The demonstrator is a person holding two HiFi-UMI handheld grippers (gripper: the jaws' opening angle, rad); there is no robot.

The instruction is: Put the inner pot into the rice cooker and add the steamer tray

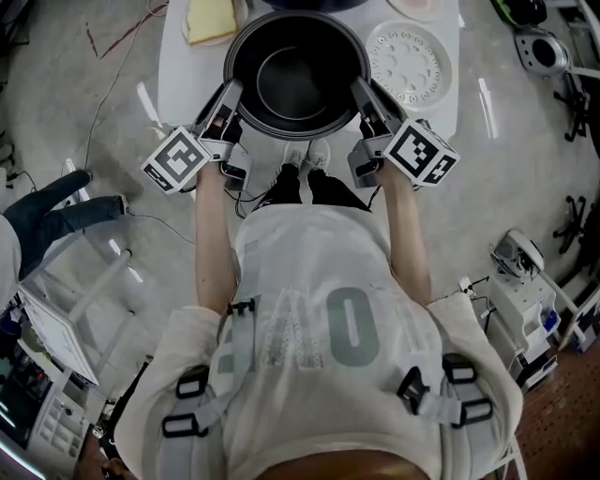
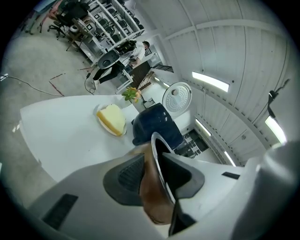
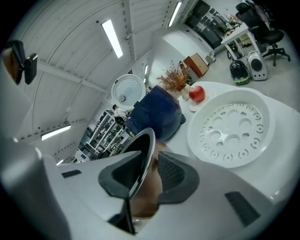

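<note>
Head view shows the person's forearms reaching out to the near edge of the white table (image 1: 178, 84). The left gripper (image 1: 230, 95) is clamped on the left rim of the inner pot (image 1: 295, 84), and the right gripper (image 1: 362, 92) is clamped on its right rim. In each gripper view one pad sits against the coppery outer wall and the other inside the dark bowl. The pot is at the table's near middle. The white perforated steamer tray (image 1: 409, 63) lies flat just right of it. A yellow block (image 1: 209, 19) sits on a plate far left. Farther back stands the dark blue rice cooker (image 2: 157, 124), its white lid (image 2: 177, 97) raised.
</note>
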